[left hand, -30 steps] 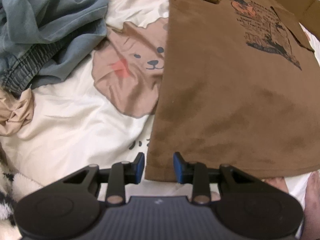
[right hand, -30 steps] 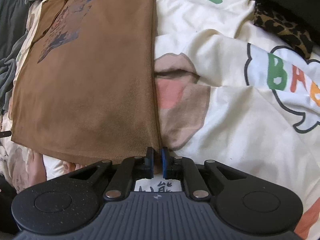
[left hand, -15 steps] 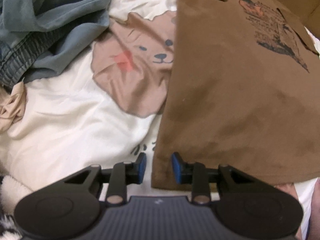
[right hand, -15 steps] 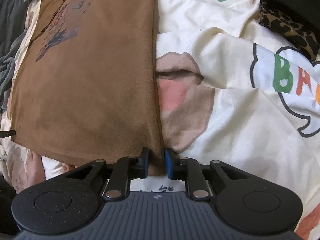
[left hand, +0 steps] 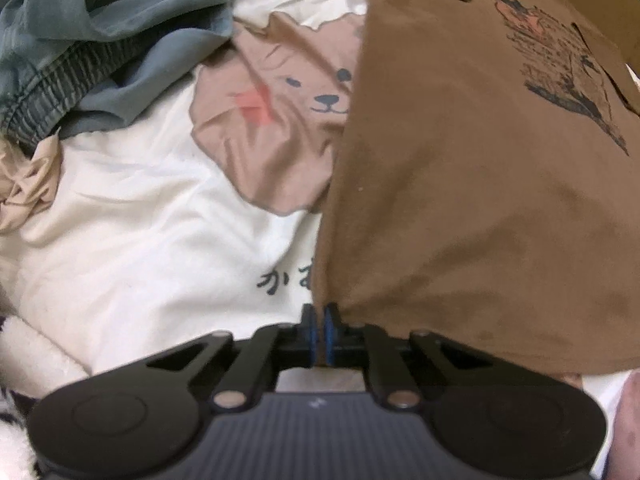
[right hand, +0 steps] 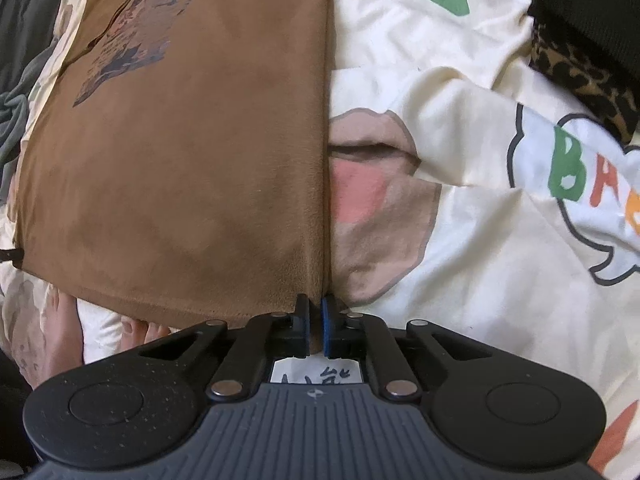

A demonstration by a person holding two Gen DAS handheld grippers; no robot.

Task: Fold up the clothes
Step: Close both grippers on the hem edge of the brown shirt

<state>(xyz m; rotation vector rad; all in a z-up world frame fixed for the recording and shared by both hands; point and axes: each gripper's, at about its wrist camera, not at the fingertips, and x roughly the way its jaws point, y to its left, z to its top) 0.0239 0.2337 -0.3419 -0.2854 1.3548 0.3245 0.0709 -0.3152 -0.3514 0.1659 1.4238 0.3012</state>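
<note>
A brown T-shirt [left hand: 472,184] with a dark printed graphic lies spread on a cream bedsheet, sleeves folded in. My left gripper [left hand: 319,316] is shut on the shirt's near left hem corner, and the cloth there rises in a taut peak. In the right wrist view the same brown T-shirt [right hand: 192,168] fills the left half. My right gripper [right hand: 315,310] is shut on its near right hem corner, with cloth pinched between the blue pads.
The cream bedsheet [left hand: 132,248] carries a bear print. A heap of grey-blue clothes [left hand: 96,40] lies far left and a beige garment [left hand: 28,184] beside it. Leopard-print and black fabric [right hand: 584,56] sits far right. A person's bare toes [right hand: 136,332] show under the hem.
My left gripper slid right onto the hem corner and shut on it, lifting the cloth. My right gripper loosened half a second ago and is shut on its corner again.
</note>
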